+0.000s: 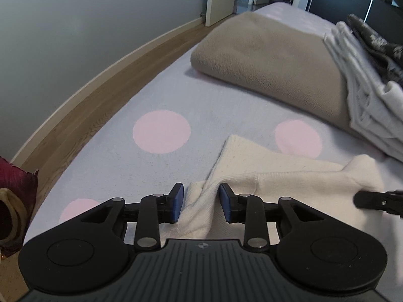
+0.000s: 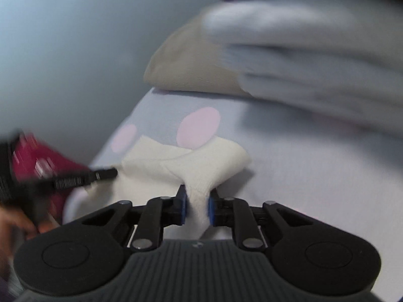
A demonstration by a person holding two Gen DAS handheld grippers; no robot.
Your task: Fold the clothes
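Blue-padded fingers of the left tool [image 1: 200,202] stood apart at the near edge of the left wrist view, with a ridge of the cream knit garment [image 1: 289,176] rising between them; the left pad [image 1: 177,203] lay against the fabric, while the right pad showed a gap, so no firm pinch was evident. From that tool the garment stretched away to the right, its long axis running roughly crosswise to the fingers, flat on the bed [image 1: 113,151] with its pale lilac cover and pink dots. Its far end reached toward the right tool [image 1: 372,200], whose dark fingertip entered at the right edge. In the blurred right wrist view, the right tool [image 2: 197,205] had its pads pressed on a gathered neck of the same garment [image 2: 176,166], the cloth bunched narrow between them and fanning out ahead and to the left. Beyond the left tool lay a folded tan blanket [image 1: 264,63], and to its right a stack of folded white clothes [image 1: 365,95]. A dark red cloth [image 1: 15,183] sat to the left tool's near left, off the bed's edge.
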